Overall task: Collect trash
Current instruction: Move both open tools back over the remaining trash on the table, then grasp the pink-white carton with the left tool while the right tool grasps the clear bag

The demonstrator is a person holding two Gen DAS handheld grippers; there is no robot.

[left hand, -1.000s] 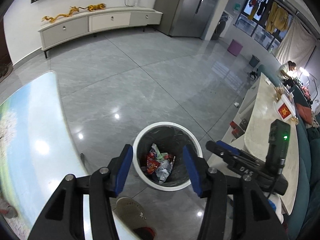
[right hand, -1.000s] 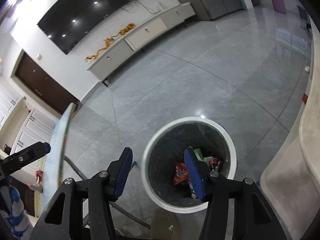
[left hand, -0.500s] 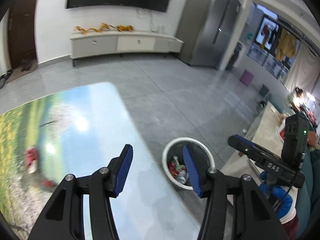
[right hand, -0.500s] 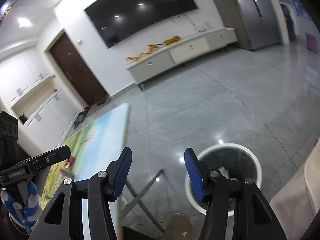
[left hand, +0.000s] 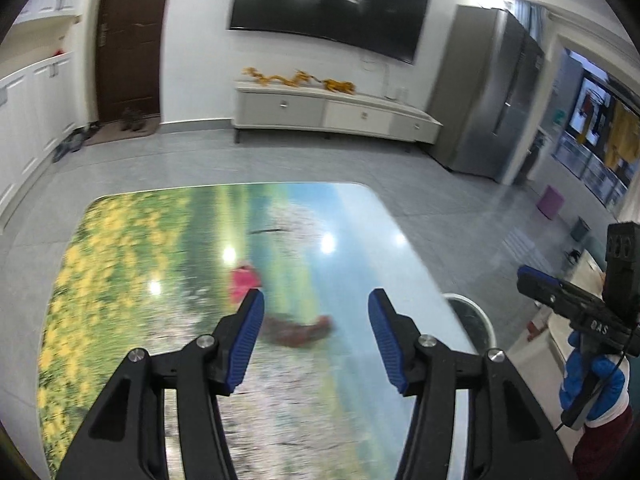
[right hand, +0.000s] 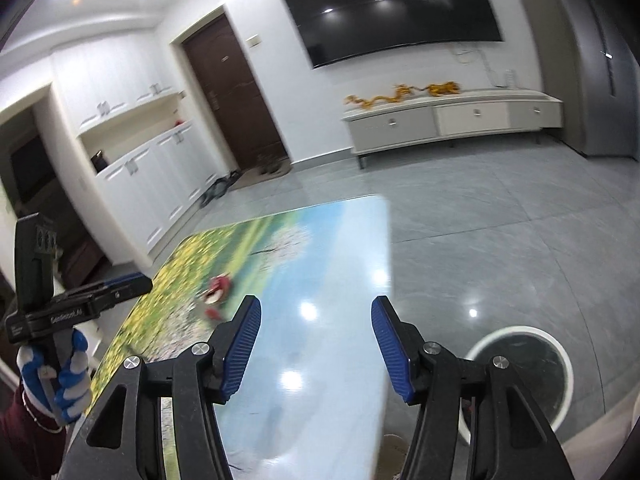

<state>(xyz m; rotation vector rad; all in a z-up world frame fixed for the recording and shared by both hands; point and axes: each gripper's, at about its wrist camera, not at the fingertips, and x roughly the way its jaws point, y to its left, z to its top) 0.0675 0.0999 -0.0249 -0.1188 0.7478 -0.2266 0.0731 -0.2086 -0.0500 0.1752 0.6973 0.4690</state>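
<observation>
The left hand-held gripper (left hand: 316, 316) hangs over the near part of a tabletop (left hand: 360, 216) printed with a flower-meadow scene; its blue-padded jaws are spread and opening, with nothing between them. Just beyond its tips lie two blurred pieces of trash, a pink-red wrapper (left hand: 245, 280) and a darker red-brown wrapper (left hand: 300, 328), both about mid-tabletop. The right hand-held gripper (right hand: 316, 320) is over the tabletop's right half, its jaws likewise parted, opening and empty. From its view the red trash sits toward the left edge. A white-rimmed trash bin (right hand: 520, 372) stands on the grey tiled floor (right hand: 500, 220), just off the tabletop's right edge. Each gripper is held by a hand in a blue-and-white glove (right hand: 60, 376).
</observation>
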